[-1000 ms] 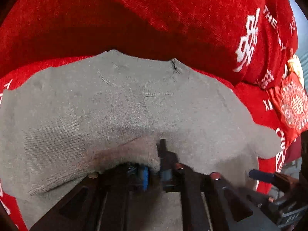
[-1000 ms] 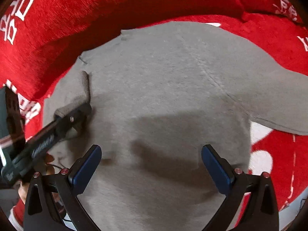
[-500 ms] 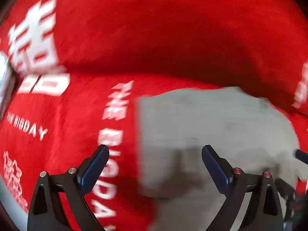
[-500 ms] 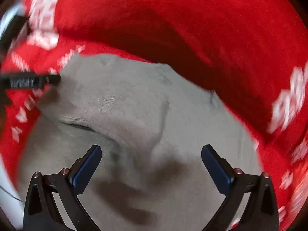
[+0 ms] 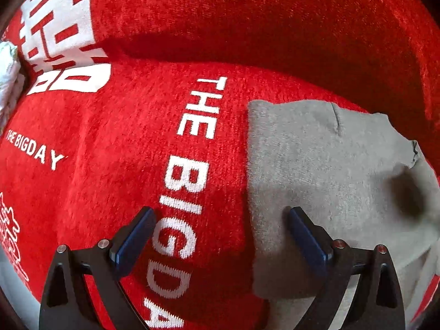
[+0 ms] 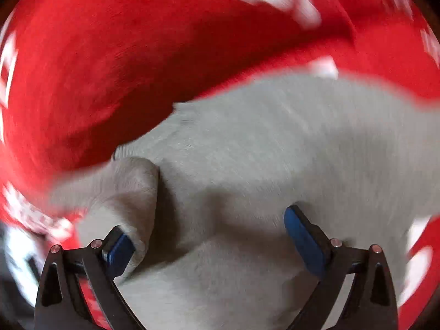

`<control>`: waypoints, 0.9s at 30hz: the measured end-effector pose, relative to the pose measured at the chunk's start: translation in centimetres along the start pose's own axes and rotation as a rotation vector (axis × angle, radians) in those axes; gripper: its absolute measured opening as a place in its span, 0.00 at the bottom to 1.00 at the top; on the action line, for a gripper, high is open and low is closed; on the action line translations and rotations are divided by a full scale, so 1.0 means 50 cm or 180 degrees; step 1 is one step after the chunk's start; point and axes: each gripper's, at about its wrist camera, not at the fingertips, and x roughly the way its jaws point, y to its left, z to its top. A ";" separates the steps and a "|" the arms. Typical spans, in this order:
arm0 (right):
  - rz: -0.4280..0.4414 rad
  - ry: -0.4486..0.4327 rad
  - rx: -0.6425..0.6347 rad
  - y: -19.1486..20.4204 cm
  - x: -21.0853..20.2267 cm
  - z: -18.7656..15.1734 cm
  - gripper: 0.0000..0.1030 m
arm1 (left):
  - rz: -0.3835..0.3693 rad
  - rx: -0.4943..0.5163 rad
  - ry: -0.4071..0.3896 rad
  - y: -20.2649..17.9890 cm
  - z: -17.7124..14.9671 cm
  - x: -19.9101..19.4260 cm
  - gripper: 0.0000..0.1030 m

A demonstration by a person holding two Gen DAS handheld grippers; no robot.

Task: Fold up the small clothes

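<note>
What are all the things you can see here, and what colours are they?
Grey knitted garment: one, grey, lying on the red blanket; a part of it is folded over by the right tool's left finger.
Red blanket: one, red with white letters reading THE BIGDAY and big white signs, spread under the garment and rising behind it.
Pale crumpled thing: one, whitish, at the far left edge of the left view; too little shows to name it.
Left tool: one, black with blue pads, open, over the garment's left edge, holding nothing.
Right tool: one, black with blue pads, open over the garment; picture blurred.
</note>
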 end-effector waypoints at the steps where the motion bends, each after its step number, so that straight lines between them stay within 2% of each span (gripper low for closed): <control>1: 0.0135 -0.0008 0.0143 -0.017 -0.006 -0.001 0.97 | -0.0005 0.0019 0.0011 -0.003 0.001 0.001 0.95; 3: 0.0272 -0.0049 0.0246 -0.031 -0.021 -0.001 0.97 | -0.0026 0.0065 0.0053 -0.008 0.005 0.001 0.94; 7: 0.0578 0.0066 0.0528 -0.057 -0.016 0.005 0.97 | -0.0177 -0.0001 0.0070 -0.001 0.039 -0.005 0.94; 12: 0.0602 0.0083 0.0611 -0.067 -0.010 0.020 0.97 | -0.0261 0.0018 0.0222 -0.014 0.077 0.020 0.94; 13: 0.0581 0.0095 0.0601 -0.064 -0.009 0.018 0.97 | -0.0272 0.0051 0.0246 -0.021 0.079 0.024 0.91; 14: 0.0552 0.0097 0.0597 -0.064 -0.007 0.019 0.97 | -0.0309 0.0080 0.0262 -0.029 0.079 0.026 0.75; 15: 0.0527 0.0102 0.0603 -0.062 -0.003 0.022 0.96 | -0.0338 0.0116 0.0265 -0.036 0.080 0.025 0.71; 16: 0.0480 0.0108 0.0618 -0.052 0.000 0.012 0.91 | -0.0356 0.0145 0.0239 -0.042 0.080 0.020 0.54; 17: 0.0415 0.0111 0.0632 -0.046 0.007 0.011 0.70 | -0.0529 0.0208 0.0227 -0.050 0.082 0.014 0.19; 18: 0.0386 0.0125 0.0631 -0.045 0.010 0.014 0.53 | -0.0599 0.0245 0.0232 -0.056 0.083 0.009 0.13; 19: 0.0402 0.0196 0.0639 -0.047 0.019 0.017 0.08 | -0.0585 0.0278 0.0211 -0.059 0.085 0.004 0.11; 20: 0.0433 0.0277 0.0687 -0.049 0.030 0.023 0.08 | -0.0630 0.0337 0.0194 -0.059 0.088 -0.002 0.10; 24: 0.0509 0.0269 0.0617 -0.045 0.020 0.009 0.07 | -0.0768 0.0417 0.0220 -0.035 0.092 -0.004 0.10; 27: 0.0303 0.0325 0.0507 -0.056 0.018 -0.025 0.07 | -0.0774 0.0462 0.0246 -0.012 0.101 0.008 0.10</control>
